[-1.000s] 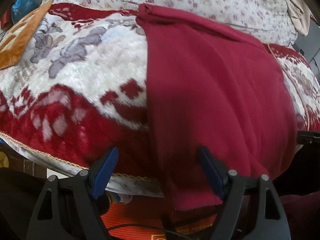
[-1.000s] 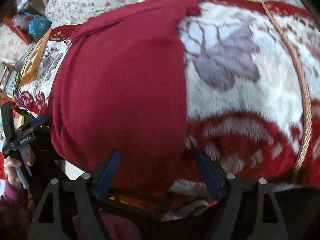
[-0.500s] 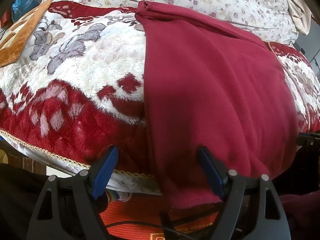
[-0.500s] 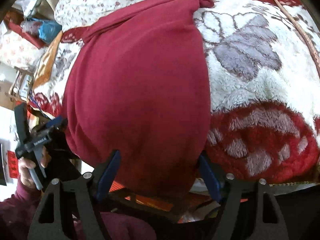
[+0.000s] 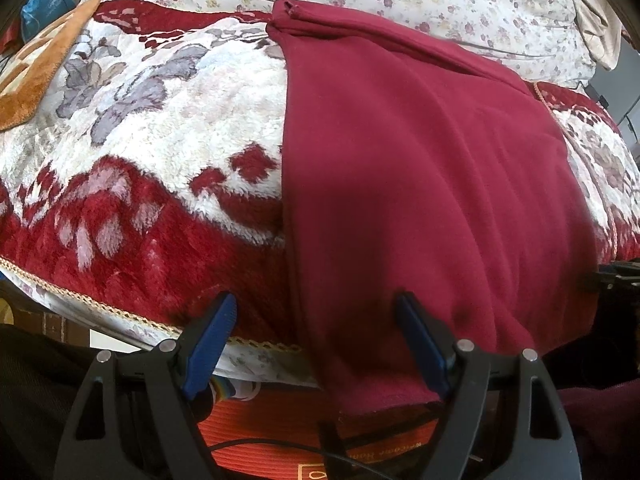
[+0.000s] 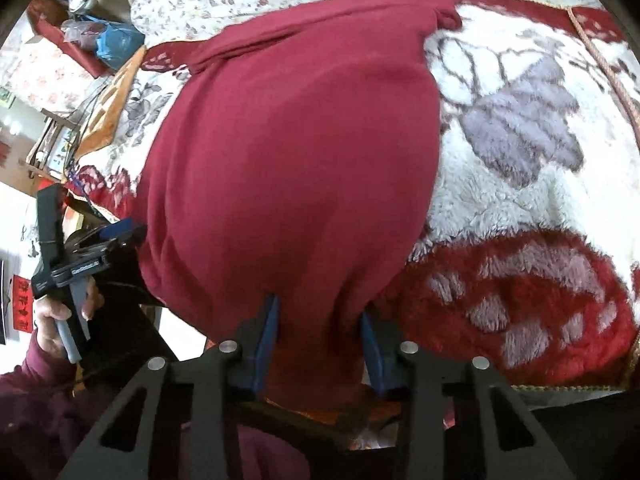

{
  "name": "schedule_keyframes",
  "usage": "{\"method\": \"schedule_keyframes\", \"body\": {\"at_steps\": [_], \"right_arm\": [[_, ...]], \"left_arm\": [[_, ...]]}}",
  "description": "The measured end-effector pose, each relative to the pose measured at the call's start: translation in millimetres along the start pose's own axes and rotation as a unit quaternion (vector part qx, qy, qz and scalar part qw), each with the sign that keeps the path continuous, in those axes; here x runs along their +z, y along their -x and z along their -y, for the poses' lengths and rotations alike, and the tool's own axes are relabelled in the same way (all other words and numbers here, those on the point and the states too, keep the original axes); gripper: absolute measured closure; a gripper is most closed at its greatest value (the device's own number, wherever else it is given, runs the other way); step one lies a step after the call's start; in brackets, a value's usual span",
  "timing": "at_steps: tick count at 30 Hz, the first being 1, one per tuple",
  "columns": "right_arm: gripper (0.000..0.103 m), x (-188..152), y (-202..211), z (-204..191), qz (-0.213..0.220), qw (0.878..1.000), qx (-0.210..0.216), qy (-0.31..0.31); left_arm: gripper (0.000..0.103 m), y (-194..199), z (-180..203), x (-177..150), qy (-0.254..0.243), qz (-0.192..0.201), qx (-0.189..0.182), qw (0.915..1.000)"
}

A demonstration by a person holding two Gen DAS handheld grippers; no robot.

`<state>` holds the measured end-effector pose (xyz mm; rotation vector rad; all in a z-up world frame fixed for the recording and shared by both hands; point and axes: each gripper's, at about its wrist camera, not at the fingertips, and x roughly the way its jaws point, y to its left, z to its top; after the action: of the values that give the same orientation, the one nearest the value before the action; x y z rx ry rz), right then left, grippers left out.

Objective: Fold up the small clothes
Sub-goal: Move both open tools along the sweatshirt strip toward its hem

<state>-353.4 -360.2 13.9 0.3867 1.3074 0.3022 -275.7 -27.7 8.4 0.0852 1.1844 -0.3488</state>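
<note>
Right tool pinching hem of maroon garment, left tool wide open beside it.

Right tool [image 6: 320,322] jaws have just been closing, bunched near edge of maroon garment [image 6: 292,152] between blue pads, cloth gathers there. Left tool [image 5: 316,332] jaws spread apart over the garment's other near corner, gripping nothing. Garment plain, smooth, lies flat lengthwise on plush floral blanket [image 5: 160,120] on bed, hem hanging over the edge. Both tools point steeply down. Hand [image 6: 56,316] holds left tool's handle; label there unreadable.
</note>
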Motion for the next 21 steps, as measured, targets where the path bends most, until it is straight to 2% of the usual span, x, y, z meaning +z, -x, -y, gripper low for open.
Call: {"method": "schedule_keyframes", "body": {"at_steps": [3, 6, 10, 13, 15, 17, 19, 20, 21], "right_arm": [[0.048, -2, -4, 3, 0.004, 1.0, 0.021, -0.013], [0.047, -3, -3, -2, 0.006, 1.0, 0.02, -0.005], [0.047, 1, 2, 0, 0.008, 0.999, 0.051, -0.009], [0.047, 2, -6, 3, 0.003, 0.999, 0.042, -0.011], [0.047, 2, -8, -4, 0.006, 1.0, 0.03, 0.004], [0.053, 1, -7, -9, 0.009, 1.0, 0.015, 0.02], [0.086, 3, -3, -9, 0.016, 1.0, 0.007, 0.022], [0.086, 5, 0, -7, 0.02, 0.999, 0.027, 0.014], [0.086, 7, 5, -4, 0.026, 0.998, 0.05, 0.001]], "left_arm": [[0.022, -1, 1, -2, -0.002, 0.0, 0.0, 1.0], [0.022, -2, 3, -2, -0.005, -0.006, -0.003, 1.0], [0.024, -1, 4, -2, -0.007, -0.009, -0.012, 0.9999], [0.031, -2, 6, -3, -0.013, -0.008, -0.002, 0.9999], [0.049, -2, 8, -3, -0.019, -0.008, 0.0, 0.9998], [0.059, 0, 8, -2, -0.017, -0.008, 0.003, 0.9998], [0.086, 6, 3, 1, -0.002, -0.005, -0.004, 1.0], [0.097, 9, 0, 3, 0.007, -0.004, -0.019, 0.9998], [0.097, 16, -5, 7, 0.021, 0.0, -0.039, 0.999]]}}
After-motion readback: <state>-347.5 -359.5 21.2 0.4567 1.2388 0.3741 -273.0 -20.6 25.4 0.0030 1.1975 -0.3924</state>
